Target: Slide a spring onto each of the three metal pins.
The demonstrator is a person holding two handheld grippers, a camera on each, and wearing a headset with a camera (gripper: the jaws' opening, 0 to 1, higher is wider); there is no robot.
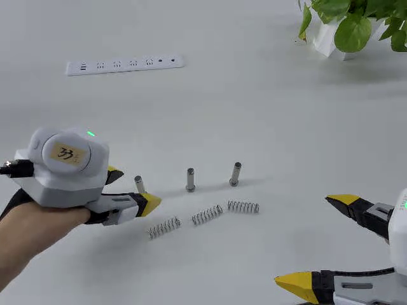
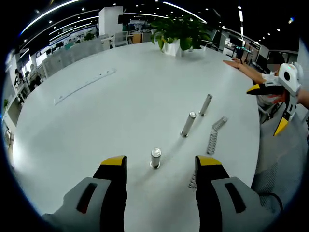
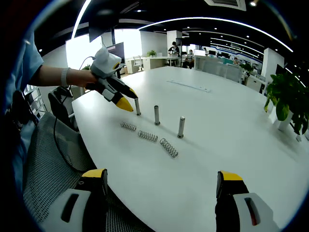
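Observation:
Three short metal pins stand upright in a row on the white table: left pin (image 1: pixel 139 184), middle pin (image 1: pixel 190 180), right pin (image 1: pixel 235 174). Three loose springs lie just in front of them: (image 1: pixel 164 227), (image 1: pixel 207 215), (image 1: pixel 243 206). My left gripper (image 1: pixel 135 186) is open, its yellow tips on either side of the left pin (image 2: pixel 155 158) without touching it. The left gripper (image 2: pixel 161 162) holds nothing. My right gripper (image 1: pixel 313 241) is open at the lower right, well away from the springs, and faces the row (image 3: pixel 156 115) from a distance.
A white power strip (image 1: pixel 125 64) lies at the back left. A potted plant (image 1: pixel 353 25) stands at the back right corner. A mesh chair (image 3: pixel 48 159) is beside the table edge, and another person's hand (image 2: pixel 244 67) rests on the far side of the table.

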